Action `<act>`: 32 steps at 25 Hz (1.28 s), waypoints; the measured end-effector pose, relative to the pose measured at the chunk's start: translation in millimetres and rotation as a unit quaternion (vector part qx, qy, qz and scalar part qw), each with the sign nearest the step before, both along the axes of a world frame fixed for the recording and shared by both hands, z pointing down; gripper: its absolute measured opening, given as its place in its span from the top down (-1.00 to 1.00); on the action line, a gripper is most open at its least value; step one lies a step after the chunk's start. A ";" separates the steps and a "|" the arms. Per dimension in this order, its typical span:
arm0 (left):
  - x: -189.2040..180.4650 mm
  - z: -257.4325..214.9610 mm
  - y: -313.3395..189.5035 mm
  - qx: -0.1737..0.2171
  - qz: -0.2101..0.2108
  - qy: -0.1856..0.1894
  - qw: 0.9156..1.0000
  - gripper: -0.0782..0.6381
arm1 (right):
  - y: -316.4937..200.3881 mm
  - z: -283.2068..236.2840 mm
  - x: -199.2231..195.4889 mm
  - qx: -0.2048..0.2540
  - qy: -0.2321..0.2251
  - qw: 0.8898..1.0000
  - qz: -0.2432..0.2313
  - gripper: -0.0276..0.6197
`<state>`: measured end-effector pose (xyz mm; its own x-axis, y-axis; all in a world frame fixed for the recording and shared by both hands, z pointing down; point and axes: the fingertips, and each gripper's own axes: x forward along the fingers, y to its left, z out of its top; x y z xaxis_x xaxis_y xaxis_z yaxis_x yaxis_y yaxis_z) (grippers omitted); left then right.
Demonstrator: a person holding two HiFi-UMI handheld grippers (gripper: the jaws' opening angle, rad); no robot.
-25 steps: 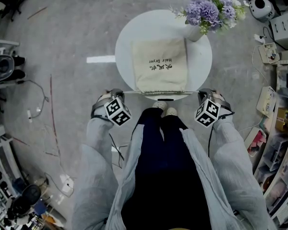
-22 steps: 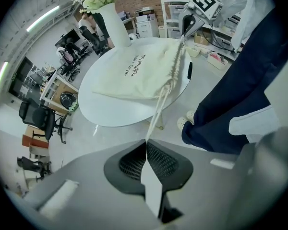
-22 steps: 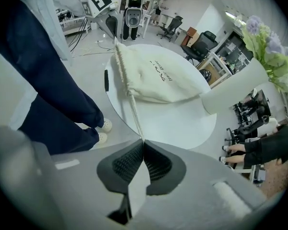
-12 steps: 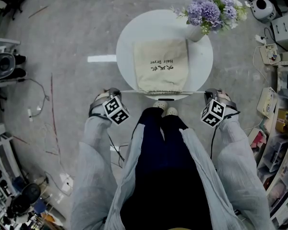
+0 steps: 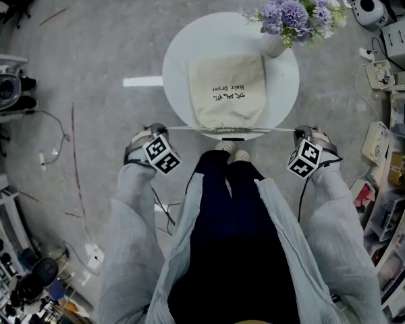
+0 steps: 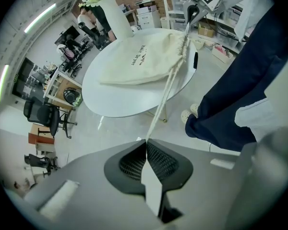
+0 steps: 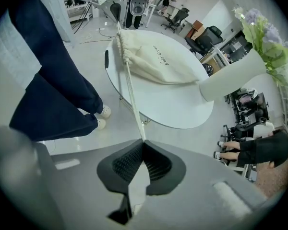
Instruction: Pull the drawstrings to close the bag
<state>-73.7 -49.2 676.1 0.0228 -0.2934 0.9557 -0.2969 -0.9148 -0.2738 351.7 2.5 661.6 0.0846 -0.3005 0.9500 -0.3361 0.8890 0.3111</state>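
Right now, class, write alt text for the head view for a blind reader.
A person holds the drawstrings of a cream bag taut, left gripper and right gripper each shut on one end. The bag lies on a white table beside a flower vase.

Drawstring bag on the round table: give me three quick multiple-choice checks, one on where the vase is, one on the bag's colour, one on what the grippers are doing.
1. Where does the vase stand?
A. on the floor
B. on the table, at the bag's far right corner
C. on top of the bag

2. What colour is the bag?
A. cream
B. black
C. red

3. How do the left gripper and right gripper stand?
A. both open
B. left open, right shut
C. each shut on one of the drawstrings

B: the head view shows it on the tabletop beside the bag.
A: cream cloth with dark print.
C: each gripper view shows its jaws pinching a taut drawstring.
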 end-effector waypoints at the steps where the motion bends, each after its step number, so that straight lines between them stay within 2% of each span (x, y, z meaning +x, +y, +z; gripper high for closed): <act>1: -1.4 0.6 0.4 -0.001 -0.004 -0.001 1.000 0.71 | 1.1 0.6 1.8 -0.001 0.001 1.000 0.000 0.89; 13: -26.3 6.0 1.7 -0.013 -0.041 -0.012 0.999 0.71 | 0.9 -1.7 24.9 0.012 0.030 0.999 -0.021 0.89; 20: -37.1 5.0 -1.5 -0.007 -0.049 -0.015 0.999 0.71 | 0.3 -2.2 30.4 0.014 0.034 0.999 -0.017 0.89; 24: -41.9 10.0 -1.6 -0.023 -0.081 -0.010 0.996 0.71 | 1.1 0.8 31.6 0.011 0.036 0.999 -0.011 0.89; 28: -39.0 12.4 1.5 -0.027 -0.082 -0.019 0.996 0.71 | -0.8 -2.6 31.5 0.018 0.046 0.999 0.000 0.89; 30: -36.2 8.5 3.8 -0.041 -0.103 -0.006 0.994 0.70 | -7.1 -9.8 29.8 0.027 0.035 0.999 0.020 0.89; 32: -28.6 -0.9 3.8 -0.057 -0.130 0.025 0.989 0.70 | -12.8 -18.8 27.7 0.031 0.015 0.998 0.044 0.89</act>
<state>-102.3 -45.4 675.3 0.0078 -0.1853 0.9826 -0.5375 -0.8294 -0.1522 379.4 -10.3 642.8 0.1414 -0.3495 0.9262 -0.4015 0.8349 0.3764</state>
